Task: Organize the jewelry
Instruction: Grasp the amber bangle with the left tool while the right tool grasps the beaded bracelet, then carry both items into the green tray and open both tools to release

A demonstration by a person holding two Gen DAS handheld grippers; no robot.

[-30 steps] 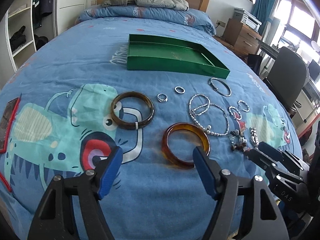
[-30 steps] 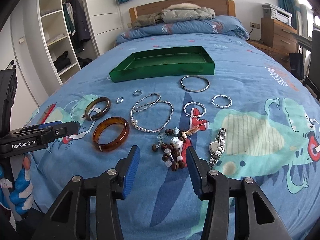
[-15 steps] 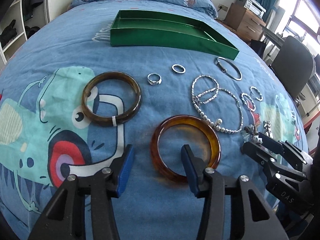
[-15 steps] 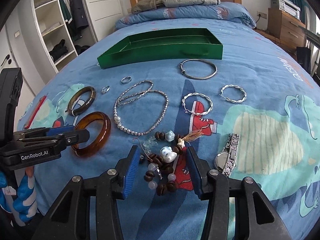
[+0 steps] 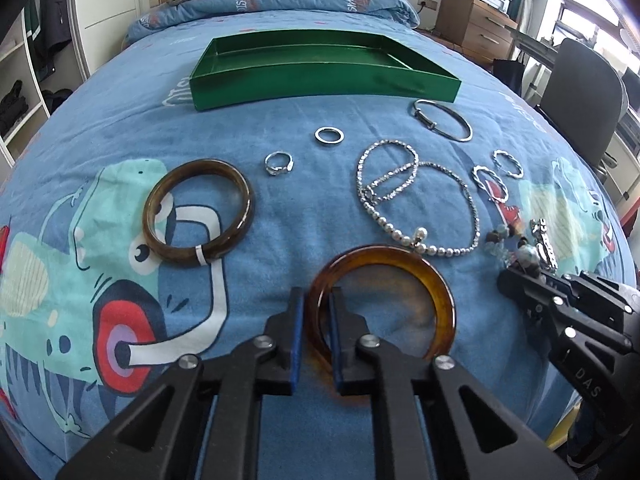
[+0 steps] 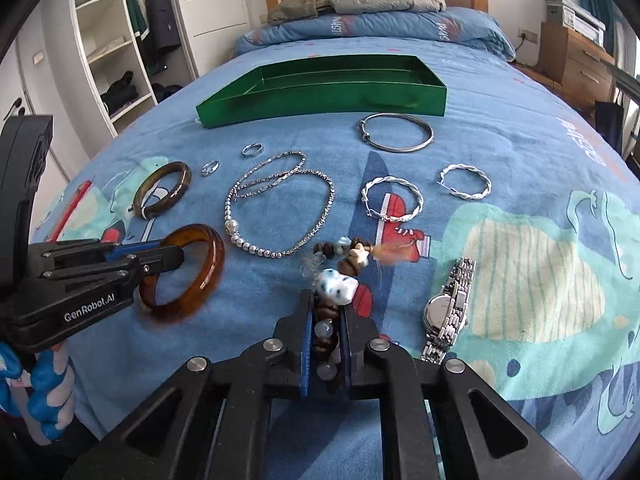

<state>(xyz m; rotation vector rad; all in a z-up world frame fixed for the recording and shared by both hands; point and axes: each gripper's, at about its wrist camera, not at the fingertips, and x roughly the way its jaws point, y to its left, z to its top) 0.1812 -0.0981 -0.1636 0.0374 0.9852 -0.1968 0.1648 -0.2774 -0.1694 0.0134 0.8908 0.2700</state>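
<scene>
An amber bangle lies on the blue bedspread. My left gripper has its jaws closing on the bangle's near-left rim, one blue pad inside the ring and one outside; the right wrist view shows the same grip on the bangle. A bracelet of brown, white and clear beads lies bunched in front of my right gripper, whose jaws are closing with the beads pinched between the pads. An empty green tray sits further up the bed.
On the bedspread also lie a dark brown bangle, two small rings, a pearl and chain necklace, a silver bangle, two twisted hoops and a metal watch. A chair stands at the right.
Both grippers have come down and forward, and their jaws went from wide apart to nearly together, the left around the amber bangle's rim and the right around the beaded bracelet.
</scene>
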